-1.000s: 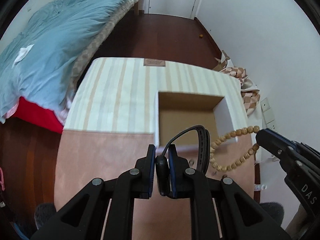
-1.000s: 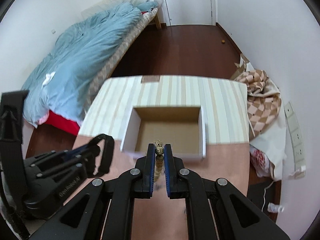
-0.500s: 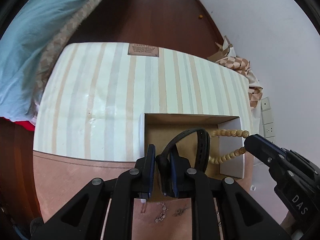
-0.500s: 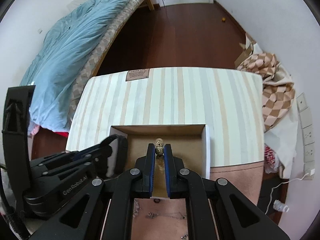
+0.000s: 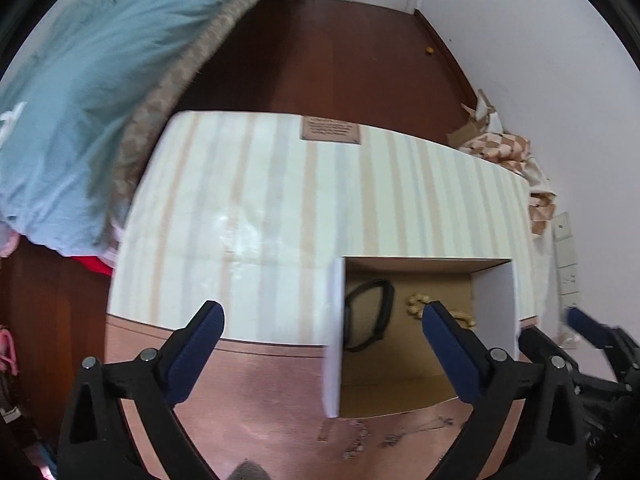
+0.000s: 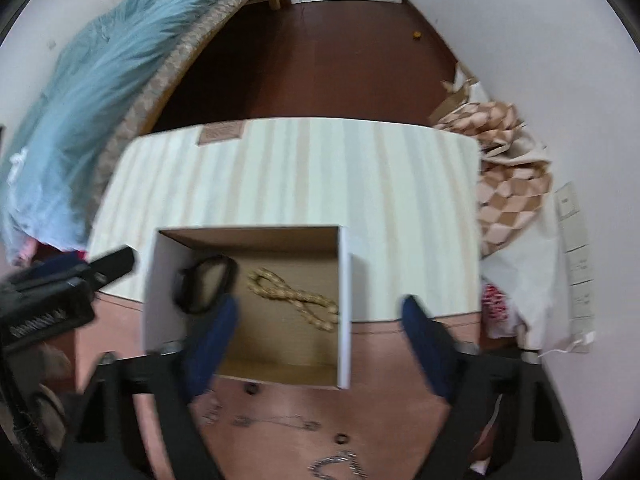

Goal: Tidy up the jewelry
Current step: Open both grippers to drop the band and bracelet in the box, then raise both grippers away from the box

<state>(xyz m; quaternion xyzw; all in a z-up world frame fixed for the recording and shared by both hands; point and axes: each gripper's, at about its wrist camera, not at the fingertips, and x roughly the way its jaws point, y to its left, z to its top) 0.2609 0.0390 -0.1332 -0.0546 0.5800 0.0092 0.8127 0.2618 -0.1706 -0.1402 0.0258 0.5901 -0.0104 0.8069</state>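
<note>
dark wood floor and a bed with a blue duvet (image 5: 80, 92) fill the 10 to 12 o'clock part of the left wrist view, with a striped cloth (image 5: 280, 200) over the table ahead. left gripper (image 5: 322, 322) hangs with its 2 blue-padded fingers spread wide and nothing between them. an open white cardboard box (image 5: 335, 332) sits at 3 o'clock of centre, holding a black band (image 5: 366, 314) on its left side and a beaded bracelet (image 5: 416, 306), partly hidden behind the right finger. thin chains (image 5: 384, 436) lie on the brown surface at 6 o'clock.

right wrist view: right gripper (image 6: 320, 316) is likewise wide apart and empty, above the box (image 6: 345, 304). inside, the band (image 6: 204, 286) lies at 9 o'clock, the bracelet (image 6: 294, 300) just beside it. chains (image 6: 276, 422) and a silver bracelet (image 6: 338, 464) lie at 6 o'clock, blurred.
</note>
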